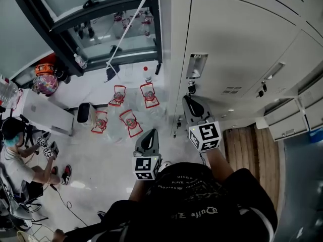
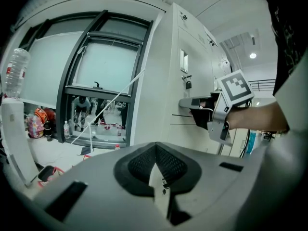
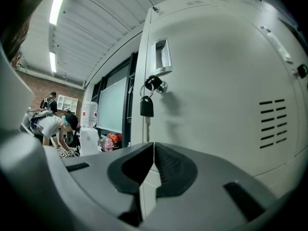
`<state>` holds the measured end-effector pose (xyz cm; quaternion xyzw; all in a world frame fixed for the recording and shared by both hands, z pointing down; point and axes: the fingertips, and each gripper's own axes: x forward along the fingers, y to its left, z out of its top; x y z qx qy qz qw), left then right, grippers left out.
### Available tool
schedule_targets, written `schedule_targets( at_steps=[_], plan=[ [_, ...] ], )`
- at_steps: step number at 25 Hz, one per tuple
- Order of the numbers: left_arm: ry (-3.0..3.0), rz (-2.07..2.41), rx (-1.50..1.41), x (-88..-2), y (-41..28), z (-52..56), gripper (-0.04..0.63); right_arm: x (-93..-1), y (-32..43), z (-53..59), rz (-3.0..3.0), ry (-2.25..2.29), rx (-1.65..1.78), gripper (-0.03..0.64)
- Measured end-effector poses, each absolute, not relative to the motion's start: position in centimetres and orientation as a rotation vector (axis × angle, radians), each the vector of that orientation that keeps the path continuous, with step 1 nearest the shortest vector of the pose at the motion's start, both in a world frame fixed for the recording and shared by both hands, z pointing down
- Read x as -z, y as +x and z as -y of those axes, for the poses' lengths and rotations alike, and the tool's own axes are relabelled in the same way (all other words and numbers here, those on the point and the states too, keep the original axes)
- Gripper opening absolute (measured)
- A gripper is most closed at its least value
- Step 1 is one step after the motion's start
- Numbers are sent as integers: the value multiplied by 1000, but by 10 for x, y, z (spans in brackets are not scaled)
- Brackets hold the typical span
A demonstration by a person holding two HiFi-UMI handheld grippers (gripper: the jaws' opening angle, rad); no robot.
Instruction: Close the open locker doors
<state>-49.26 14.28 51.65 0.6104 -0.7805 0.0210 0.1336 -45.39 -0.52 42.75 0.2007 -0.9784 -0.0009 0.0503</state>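
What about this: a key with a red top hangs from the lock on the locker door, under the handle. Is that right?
Not quite: the top is black, not red. The right gripper view shows the key hanging from the lock on the locker door, under the handle.

The pale grey locker door, just right of the dark-framed window, looks shut flush, with a recessed handle, a hanging key and vent slits.
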Motion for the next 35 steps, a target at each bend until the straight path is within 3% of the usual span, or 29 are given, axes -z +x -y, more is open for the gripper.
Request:
schedule_targets(
  at_steps=[11,19,25,35],
  plan=[
    [1818,2192,-50,-524,-478,-140,8,-426,-444,1,3023,592,-206,11],
    [1979,2055,-58,-515,-441,-113,8,-425,-389,-6,2997,720,-200,12],
    [2137,1892,-102,-511,-396,-78,8,-419,-307,16,2938,1023,-216,12],
    [2359,1646,-128,-503,-266,-7,8,-410,-99,73,2706,1575,-219,12]
  ],
)
